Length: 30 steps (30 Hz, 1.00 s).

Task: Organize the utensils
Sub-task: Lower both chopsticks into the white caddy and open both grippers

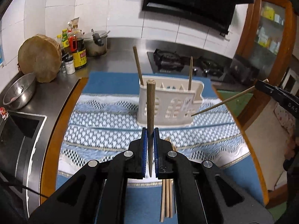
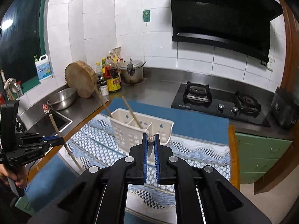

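Between the blue pads of the left tool [image 1: 150, 136] a single ribbed chopstick [image 1: 150, 108] is clamped, its blunt end pointing away from the camera toward the white slotted chopstick holder [image 1: 172, 104] at about 1 o'clock from that tool. The right tool [image 2: 150, 140] likewise pinches one chopstick [image 2: 150, 138], seen end-on between its narrow-set pads, with the holder just beyond it at 11 o'clock. Two more chopsticks already stand tilted inside the holder: one [image 1: 138, 65] in its left compartment and another [image 1: 190, 72] farther right. A small bundle of loose chopsticks [image 1: 167, 196] lies on the patterned blue-and-white cloth [image 1: 104, 123] beneath the left tool, at its 5 o'clock. The holder stands upright on this cloth, which covers a wood-edged worktop [image 1: 56, 130]. Farther out, at 10 o'clock from the holder, are a round wooden chopping block [image 1: 40, 56] leaning on the tiled wall, sauce bottles [image 1: 76, 46], a pressure cooker [image 1: 97, 43] and a steel bowl [image 1: 19, 93]; a gas hob [image 2: 220, 102] sits at 2 o'clock under a black range hood [image 2: 220, 15].
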Each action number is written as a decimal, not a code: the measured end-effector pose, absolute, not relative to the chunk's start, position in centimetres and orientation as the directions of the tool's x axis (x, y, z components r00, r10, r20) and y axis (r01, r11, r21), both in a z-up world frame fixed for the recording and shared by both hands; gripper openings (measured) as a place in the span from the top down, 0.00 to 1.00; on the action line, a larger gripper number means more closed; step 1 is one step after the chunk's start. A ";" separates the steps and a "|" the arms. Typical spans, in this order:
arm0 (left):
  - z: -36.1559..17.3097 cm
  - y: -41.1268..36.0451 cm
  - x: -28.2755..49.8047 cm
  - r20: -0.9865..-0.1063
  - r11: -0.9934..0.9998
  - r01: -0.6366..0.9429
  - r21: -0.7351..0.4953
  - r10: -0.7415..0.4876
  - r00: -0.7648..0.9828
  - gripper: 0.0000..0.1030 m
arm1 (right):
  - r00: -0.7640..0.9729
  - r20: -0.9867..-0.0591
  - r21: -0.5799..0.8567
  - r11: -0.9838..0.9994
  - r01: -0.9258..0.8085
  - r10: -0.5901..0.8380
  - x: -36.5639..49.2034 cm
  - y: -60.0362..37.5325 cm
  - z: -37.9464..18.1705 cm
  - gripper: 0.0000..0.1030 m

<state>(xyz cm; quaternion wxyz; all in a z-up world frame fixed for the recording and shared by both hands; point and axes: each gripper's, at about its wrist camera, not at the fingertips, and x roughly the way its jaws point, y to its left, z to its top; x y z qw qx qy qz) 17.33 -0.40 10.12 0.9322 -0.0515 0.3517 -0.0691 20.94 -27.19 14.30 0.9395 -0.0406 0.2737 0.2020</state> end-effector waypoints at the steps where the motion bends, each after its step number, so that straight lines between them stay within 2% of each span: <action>1: 10.4 -0.4 17.5 -0.641 0.983 0.096 -0.156 -0.175 0.747 0.95 | 0.770 -0.528 0.032 0.915 -0.402 0.357 21.1 -27.3 14.5 0.94; 10: 15.0 0.1 20.2 -0.478 0.948 0.116 -0.295 -0.251 0.842 0.95 | 0.799 -0.495 -0.010 0.917 -0.399 0.342 22.5 -27.3 17.9 0.93; 15: 17.4 0.5 21.9 -0.383 0.943 0.105 -0.315 -0.227 0.895 0.95 | 0.816 -0.470 -0.045 0.914 -0.403 0.337 23.2 -26.8 19.6 0.93; 19: 18.1 0.6 23.4 -0.346 0.946 0.080 -0.315 -0.193 0.918 0.95 | 0.828 -0.452 -0.055 0.916 -0.398 0.332 24.1 -26.5 20.5 0.93; 24: 17.3 1.1 25.4 -0.336 0.940 0.049 -0.339 -0.169 0.926 0.95 | 0.823 -0.464 -0.072 0.912 -0.404 0.328 25.5 -25.6 20.4 0.93; 30: 14.9 0.9 27.9 -0.395 0.944 0.030 -0.329 -0.167 0.904 0.95 | 0.791 -0.516 -0.049 0.910 -0.411 0.330 27.4 -24.7 18.2 0.93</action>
